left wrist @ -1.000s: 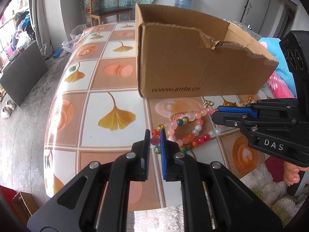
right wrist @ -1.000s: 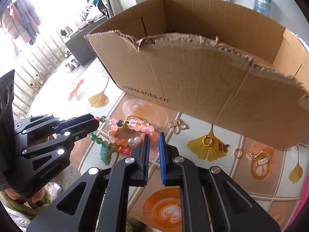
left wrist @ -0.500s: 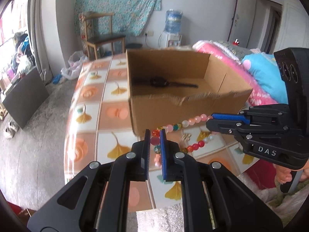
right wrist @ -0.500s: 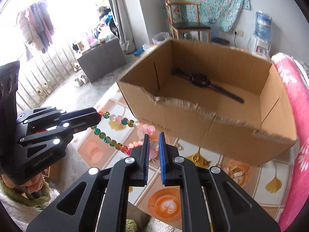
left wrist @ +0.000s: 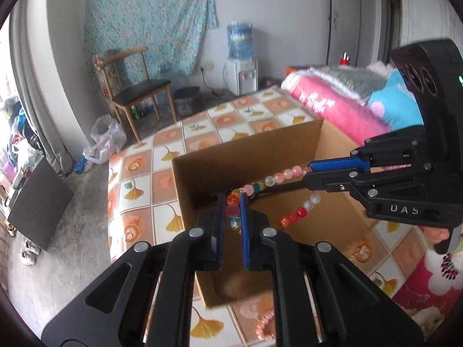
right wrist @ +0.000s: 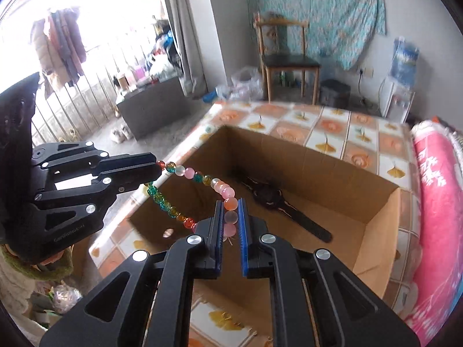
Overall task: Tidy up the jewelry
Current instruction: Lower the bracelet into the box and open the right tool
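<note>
The left gripper (left wrist: 233, 208) is clamped on the coloured end of a bead necklace (left wrist: 273, 177); the right gripper (right wrist: 230, 214) is pinched on its pink beads; the strand hangs slack between them above an open cardboard box (right wrist: 373, 190); a black wristwatch (right wrist: 270, 195) lies on the box floor; the box stands on a ginkgo-patterned tablecloth (left wrist: 136, 192); another pink bead bracelet (left wrist: 264, 322) lies on the near cloth.
</note>
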### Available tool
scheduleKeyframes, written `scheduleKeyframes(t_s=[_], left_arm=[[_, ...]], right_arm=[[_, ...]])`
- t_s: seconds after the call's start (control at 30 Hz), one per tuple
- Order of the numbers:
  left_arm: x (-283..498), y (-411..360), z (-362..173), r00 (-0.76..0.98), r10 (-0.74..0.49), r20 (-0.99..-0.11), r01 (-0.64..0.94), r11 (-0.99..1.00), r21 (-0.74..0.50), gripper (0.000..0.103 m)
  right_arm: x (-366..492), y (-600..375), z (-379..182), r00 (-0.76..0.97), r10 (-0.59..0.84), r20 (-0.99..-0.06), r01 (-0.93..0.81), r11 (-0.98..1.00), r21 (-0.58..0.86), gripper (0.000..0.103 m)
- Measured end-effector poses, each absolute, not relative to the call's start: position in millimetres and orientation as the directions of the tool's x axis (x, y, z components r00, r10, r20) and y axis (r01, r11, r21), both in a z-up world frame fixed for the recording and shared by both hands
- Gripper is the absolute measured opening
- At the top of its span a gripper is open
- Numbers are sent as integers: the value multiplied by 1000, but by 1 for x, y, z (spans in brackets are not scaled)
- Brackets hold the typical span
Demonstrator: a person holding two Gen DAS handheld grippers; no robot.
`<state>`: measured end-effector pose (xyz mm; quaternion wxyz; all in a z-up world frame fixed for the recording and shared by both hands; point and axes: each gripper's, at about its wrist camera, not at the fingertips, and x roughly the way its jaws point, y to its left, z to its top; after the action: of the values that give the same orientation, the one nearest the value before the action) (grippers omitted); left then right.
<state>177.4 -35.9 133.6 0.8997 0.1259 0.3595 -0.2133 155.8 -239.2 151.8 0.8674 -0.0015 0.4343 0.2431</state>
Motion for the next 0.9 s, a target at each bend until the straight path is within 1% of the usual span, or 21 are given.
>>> scheduleKeyframes(t_s=[0.17,0.23,0.33,0.43,0.53,0.6,0.63,0.67,0.7,0.73,0.77,0.8,0.83,0.87,0.9], left_arm=[[239,-56,89,496,-240,-835,494,868,43,9],[257,-62,69,435,-202,-877,497,867,47,9],[271,-68,52,399,-140,-906,499,862,86,9],[273,-77,46,384,-105,-917,507,854,115,9],[271,-77,46,390,-88,-916,501,856,131,9],[268,-74,49,398,-100,-912,498,859,123,11],[266,-72,53,406,-105,-908,493,862,120,15],[264,-68,58,422,-109,-900,482,868,120,20],[260,-64,65,439,-124,-890,476,872,113,23],[254,-59,73,456,-146,-878,472,876,100,31],[247,-50,83,480,-167,-861,461,883,85,36],[239,-42,93,503,-181,-845,447,892,74,48],[232,-34,100,524,-197,-828,433,899,61,60],[223,-22,109,551,-224,-804,416,909,31,73],[217,-12,114,564,-244,-789,401,916,4,78]], right_arm=[[229,-240,99,298,422,-856,-385,874,297,10],[243,-241,77,228,428,-875,-363,871,331,10],[266,-240,44,106,446,-889,-319,862,395,10],[274,-237,26,55,429,-902,-305,867,394,10],[273,-236,19,48,411,-910,-281,880,383,11],[272,-239,18,48,432,-901,-265,875,405,19],[272,-242,21,60,432,-900,-263,877,403,26],[269,-245,27,83,427,-900,-266,880,393,26],[264,-250,37,115,432,-894,-273,879,390,26],[258,-255,49,145,446,-883,-282,874,395,27],[251,-260,60,172,456,-873,-293,870,397,32],[240,-268,76,220,465,-858,-306,867,392,43],[225,-279,97,292,473,-831,-328,866,377,49],[213,-289,112,348,474,-809,-340,868,363,59],[199,-301,126,409,471,-781,-341,873,348,61]])
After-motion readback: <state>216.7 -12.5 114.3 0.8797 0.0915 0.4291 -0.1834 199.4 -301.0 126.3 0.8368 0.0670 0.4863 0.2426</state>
